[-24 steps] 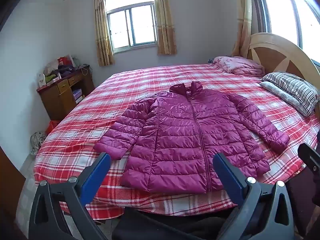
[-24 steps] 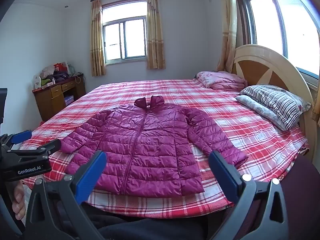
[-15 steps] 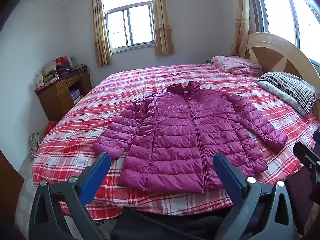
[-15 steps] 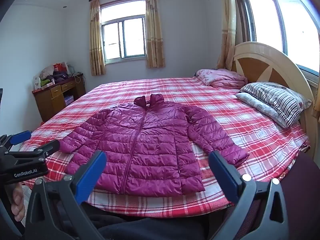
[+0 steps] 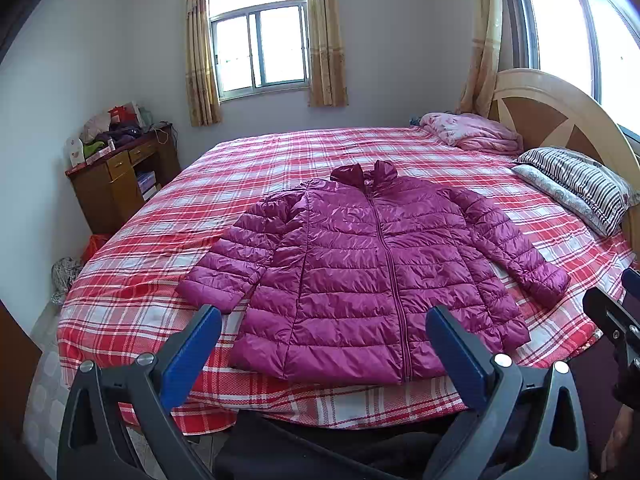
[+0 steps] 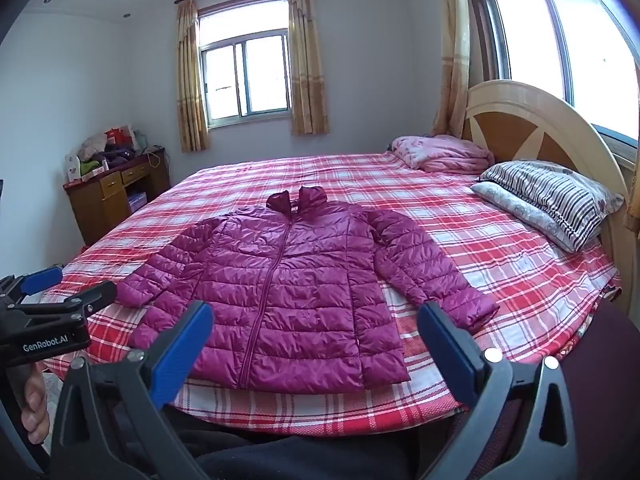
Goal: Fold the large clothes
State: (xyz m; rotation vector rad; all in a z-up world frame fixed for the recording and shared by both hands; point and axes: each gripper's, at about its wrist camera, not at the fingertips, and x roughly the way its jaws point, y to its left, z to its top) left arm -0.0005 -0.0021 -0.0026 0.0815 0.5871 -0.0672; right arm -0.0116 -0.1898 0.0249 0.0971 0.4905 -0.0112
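A magenta quilted puffer jacket (image 5: 360, 272) (image 6: 280, 284) lies flat and zipped on the bed, collar away from me, both sleeves spread out and down. Its hem sits near the bed's front edge. My left gripper (image 5: 324, 326) hangs open in front of the hem, blue pads wide apart with nothing between them. In the right wrist view my right gripper (image 6: 316, 322) is also open and empty, short of the hem. The left gripper (image 6: 60, 292) shows there at the left edge, held by a hand (image 6: 34, 412).
The bed (image 5: 160, 240) carries a red and white plaid sheet and a curved wooden headboard (image 6: 532, 120) on the right. Striped pillows (image 6: 548, 196) and a folded pink blanket (image 6: 444, 154) lie by it. A cluttered wooden desk (image 5: 120, 176) stands at the left wall.
Both views have shifted slightly, so the jacket sits a little further left and lower in the frames. The jacket itself has not moved and both grippers stay open.
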